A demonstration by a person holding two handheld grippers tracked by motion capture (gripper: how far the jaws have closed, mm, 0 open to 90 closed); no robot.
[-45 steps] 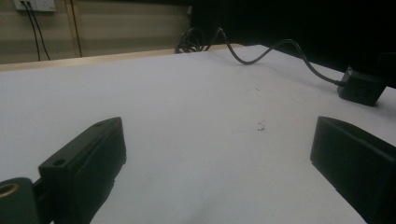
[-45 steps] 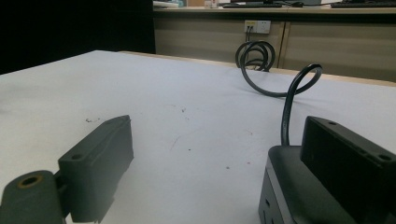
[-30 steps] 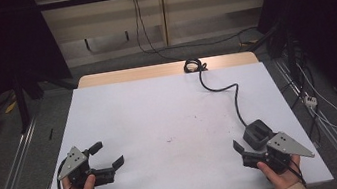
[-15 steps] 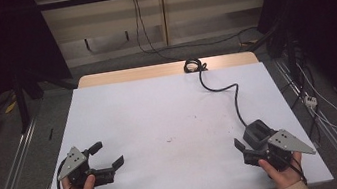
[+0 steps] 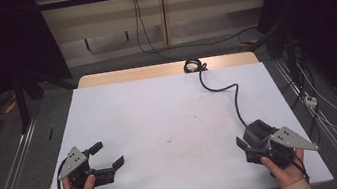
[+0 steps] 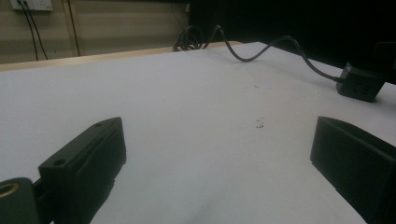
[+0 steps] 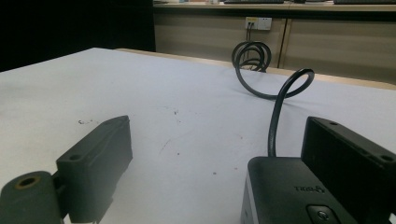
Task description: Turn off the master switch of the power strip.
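Little has shifted: the right gripper (image 5: 245, 147), jaws wide, straddles the black box (image 7: 289, 196) near the desk's (image 5: 169, 109) right edge, so centre it before closing, while the left gripper (image 5: 108, 159) rests open, empty.

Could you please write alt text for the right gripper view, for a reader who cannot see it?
A black box-shaped device with a button on top sits between the open jaws of the right hand-held gripper, against the right-hand jaw. Its black cable curls away over the white table to a coil at the far edge.
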